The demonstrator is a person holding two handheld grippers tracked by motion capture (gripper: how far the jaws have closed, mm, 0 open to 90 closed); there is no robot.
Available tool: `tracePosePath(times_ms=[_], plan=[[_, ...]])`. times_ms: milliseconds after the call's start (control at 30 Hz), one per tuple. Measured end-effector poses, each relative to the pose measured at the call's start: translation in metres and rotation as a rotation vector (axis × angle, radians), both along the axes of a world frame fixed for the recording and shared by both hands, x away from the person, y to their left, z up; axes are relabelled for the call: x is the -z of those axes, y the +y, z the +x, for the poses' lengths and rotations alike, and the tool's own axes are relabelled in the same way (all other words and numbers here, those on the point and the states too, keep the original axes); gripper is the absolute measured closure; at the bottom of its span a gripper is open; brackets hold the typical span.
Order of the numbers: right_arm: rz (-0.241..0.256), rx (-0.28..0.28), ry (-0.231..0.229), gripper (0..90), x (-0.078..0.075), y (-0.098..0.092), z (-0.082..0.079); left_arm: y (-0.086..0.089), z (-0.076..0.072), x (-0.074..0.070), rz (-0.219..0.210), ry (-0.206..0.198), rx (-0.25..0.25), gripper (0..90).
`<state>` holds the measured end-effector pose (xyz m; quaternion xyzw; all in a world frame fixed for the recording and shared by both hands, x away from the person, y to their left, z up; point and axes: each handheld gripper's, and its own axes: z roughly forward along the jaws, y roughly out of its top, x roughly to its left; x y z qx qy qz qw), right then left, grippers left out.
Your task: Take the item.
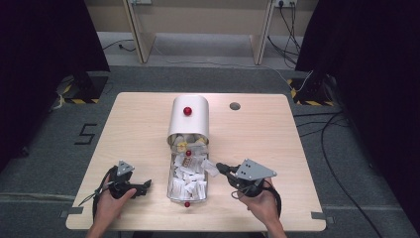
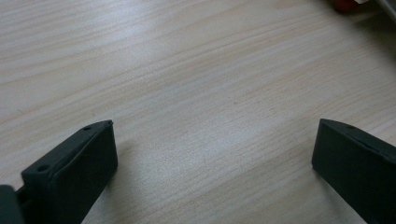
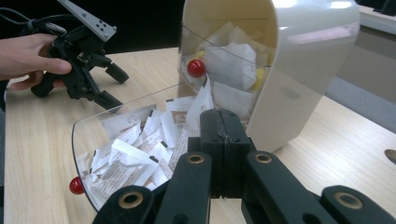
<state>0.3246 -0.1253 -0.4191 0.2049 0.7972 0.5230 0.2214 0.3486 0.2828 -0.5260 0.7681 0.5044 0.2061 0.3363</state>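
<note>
The right claw (image 3: 223, 122) is squeezed tight on a white paper packet (image 3: 198, 108), just above the clear curved tray (image 3: 86, 122) of packets. The left claw (image 1: 143, 187) is wide apart on the wooden worktop (image 1: 138, 124), beside the tray.

Even overhead light, table (image 1: 277, 148) bright, dark curtains either side of it nearly black; soft shadows under the white container (image 1: 188, 118), w/ a glare streak along its top in the right gripper view. Left gripper view: jaws blurred at bottom, close-up wood grain sharp, slight soft sheen mid-table.
</note>
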Motion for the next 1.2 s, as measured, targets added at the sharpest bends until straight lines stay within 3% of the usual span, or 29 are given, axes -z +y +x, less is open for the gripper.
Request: tracePosePath(times_ms=[567,1200], plan=[[0.027,0.124,-0.001,90.0,0.001,-0.044,0.006,0.000,0.000,0.000,0.000,0.000,0.000,0.0],[0.021,0.195,0.002,90.0,0.004,-0.062,0.014,0.000,0.000,0.000,0.000,0.000,0.000,0.0]])
